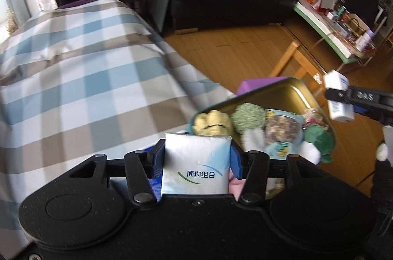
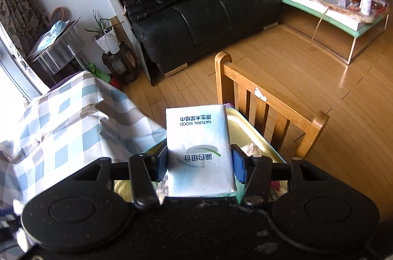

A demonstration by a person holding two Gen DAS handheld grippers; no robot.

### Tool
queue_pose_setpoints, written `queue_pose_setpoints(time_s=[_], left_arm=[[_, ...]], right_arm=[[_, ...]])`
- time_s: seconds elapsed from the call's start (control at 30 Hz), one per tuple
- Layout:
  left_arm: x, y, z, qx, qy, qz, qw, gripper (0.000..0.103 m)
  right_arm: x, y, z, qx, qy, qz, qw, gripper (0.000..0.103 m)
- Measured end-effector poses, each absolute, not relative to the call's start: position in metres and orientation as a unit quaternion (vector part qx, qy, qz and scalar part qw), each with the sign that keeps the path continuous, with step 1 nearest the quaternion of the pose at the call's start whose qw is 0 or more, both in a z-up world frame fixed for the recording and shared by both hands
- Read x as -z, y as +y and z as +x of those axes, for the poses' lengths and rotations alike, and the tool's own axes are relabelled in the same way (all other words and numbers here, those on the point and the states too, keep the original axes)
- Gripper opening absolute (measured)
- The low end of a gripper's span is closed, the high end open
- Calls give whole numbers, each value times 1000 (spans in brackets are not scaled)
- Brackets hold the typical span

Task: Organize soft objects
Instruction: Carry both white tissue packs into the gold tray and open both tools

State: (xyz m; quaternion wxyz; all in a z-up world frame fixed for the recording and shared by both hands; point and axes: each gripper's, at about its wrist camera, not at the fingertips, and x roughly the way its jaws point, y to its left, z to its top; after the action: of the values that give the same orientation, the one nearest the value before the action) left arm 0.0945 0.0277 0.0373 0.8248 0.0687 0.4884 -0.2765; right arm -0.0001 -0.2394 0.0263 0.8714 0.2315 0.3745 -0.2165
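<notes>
My left gripper [image 1: 196,156] is shut on a white tissue pack [image 1: 196,164] with blue and green print, held above the checked cloth beside a gold tin tray [image 1: 289,93]. The tray holds a yellow plush [image 1: 211,123], a green knit ball [image 1: 248,117], a round patterned pouch [image 1: 282,129] and a dark green plush [image 1: 319,139]. My right gripper [image 2: 199,161] is shut on a second tissue pack [image 2: 199,149] over the tray [image 2: 240,122]. In the left wrist view that gripper [image 1: 341,97] shows at the far right, with its pack [image 1: 337,83].
A blue, white and tan checked cloth [image 1: 86,88] covers the table. A wooden chair [image 2: 265,107] stands just past the tray. A black sofa [image 2: 208,11] and a cluttered low table [image 2: 331,7] stand across the wood floor. A potted plant [image 2: 108,36] sits by the wall.
</notes>
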Motion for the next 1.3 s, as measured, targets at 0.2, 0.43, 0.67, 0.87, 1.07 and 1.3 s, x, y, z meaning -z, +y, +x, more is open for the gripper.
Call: queue_pose_setpoints(time_s=[0.2, 0.43, 0.67, 0.87, 1.07, 1.3], left_arm=[[-17, -21, 85, 288, 508, 81, 808, 50], [4, -55, 86, 269, 523, 94, 803, 50], [18, -71, 87, 249, 527, 111, 805, 53], [21, -78, 82, 235, 526, 117, 809, 57], [19, -76, 76, 224, 522, 119, 815, 57], [6, -67, 63, 208, 505, 120, 829, 58]], right_arm=[[-14, -250, 26, 217, 394, 230, 863, 51], [-12, -259, 34, 206, 388, 240, 866, 52], [-8, -261, 39, 198, 397, 245, 862, 57], [-6, -267, 34, 199, 399, 263, 856, 65], [-8, -267, 27, 205, 389, 266, 858, 65], [-12, -257, 17, 210, 382, 235, 869, 67]])
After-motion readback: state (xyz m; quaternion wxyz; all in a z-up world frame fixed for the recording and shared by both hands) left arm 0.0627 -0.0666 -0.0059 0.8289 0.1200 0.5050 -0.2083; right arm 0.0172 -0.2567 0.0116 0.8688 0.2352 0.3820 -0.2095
